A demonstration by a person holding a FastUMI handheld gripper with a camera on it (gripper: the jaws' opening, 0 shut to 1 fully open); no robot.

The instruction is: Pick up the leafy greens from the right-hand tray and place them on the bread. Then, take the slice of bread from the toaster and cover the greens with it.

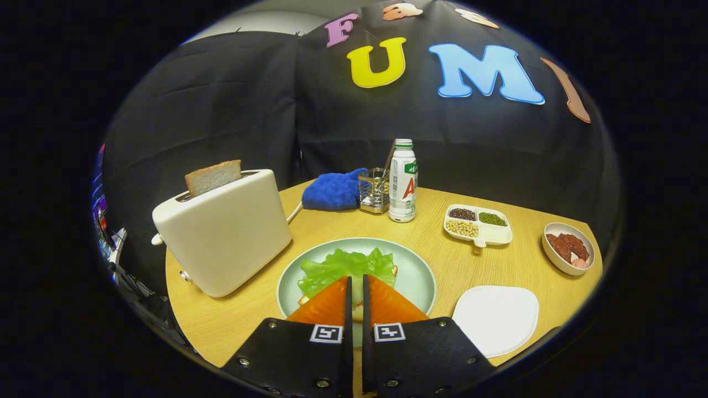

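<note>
Table: a round wooden table point(442, 260) carries all the things; black cloth walls close the booth behind it.
Writing: the bottle point(402, 179), well beyond the fingers, has a label with a green patch and a big red letter, but the words are too small to tell. Each finger base carries a small square black-and-white marker.
Gripper: the gripper point(357, 282) points forward and slightly down over the near side of the plate point(415, 276). Its two fingers are almost together, with only a thin gap between them, and I see nothing held in this gap.
Greens: the leafy greens point(345, 265) lie on the bread point(303, 300) on the plate, just ahead of the fingertips and partly under them.
Toaster: a white toaster point(227, 237) stands ahead and left of the fingers, with a slice of bread point(213, 177) standing up in its slot.
Tray: a white tray point(496, 318) lies just right of the fingers.
Other things: a blue cloth point(333, 192) and a wire holder point(374, 190) stand beside the bottle; a divided dish point(478, 225) with beans and a bowl point(568, 249) with reddish pieces are further right.
</note>
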